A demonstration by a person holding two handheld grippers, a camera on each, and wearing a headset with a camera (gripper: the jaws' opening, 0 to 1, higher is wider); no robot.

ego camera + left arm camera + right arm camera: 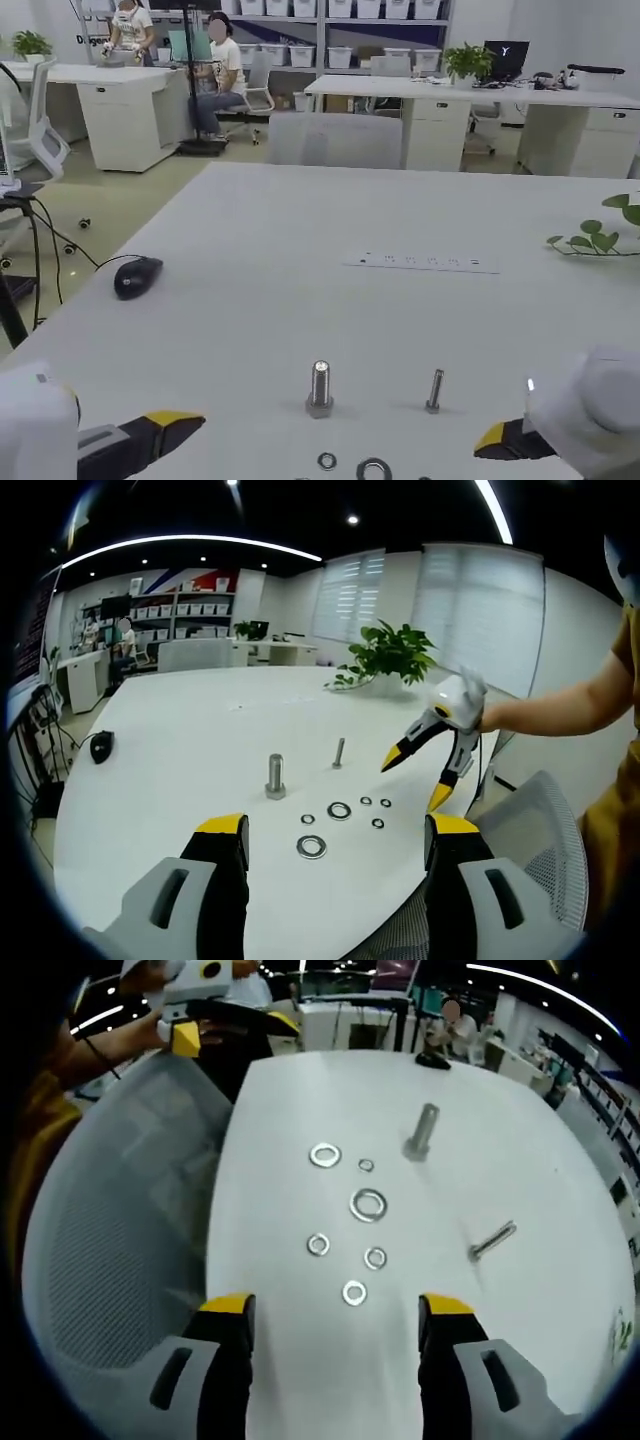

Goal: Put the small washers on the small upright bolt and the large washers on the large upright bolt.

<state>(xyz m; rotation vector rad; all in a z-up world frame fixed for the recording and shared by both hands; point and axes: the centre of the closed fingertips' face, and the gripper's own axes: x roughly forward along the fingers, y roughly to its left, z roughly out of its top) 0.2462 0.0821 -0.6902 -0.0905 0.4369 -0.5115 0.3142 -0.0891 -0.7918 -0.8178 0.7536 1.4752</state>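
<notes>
Two bolts stand upright on the white table (300, 250): a thick large bolt (319, 388) (275, 777) (422, 1132) and a thin small bolt (435, 390) (339, 753) (492, 1241) to its right. Several loose washers lie flat in front of them, among them a large washer (368, 1204) (339, 810), another large washer (325, 1155) (312, 846) and small washers (354, 1292) (378, 823). My left gripper (160, 432) (335, 828) hangs open at the near left. My right gripper (497, 440) (337, 1305) is open at the near right, off the table's edge. Neither holds anything.
A black mouse (138, 275) lies at the left and a white power strip (420, 263) further back. A potted plant (600, 235) reaches in from the right edge. A grey mesh chair (120, 1210) stands at the near table edge. People sit at desks behind.
</notes>
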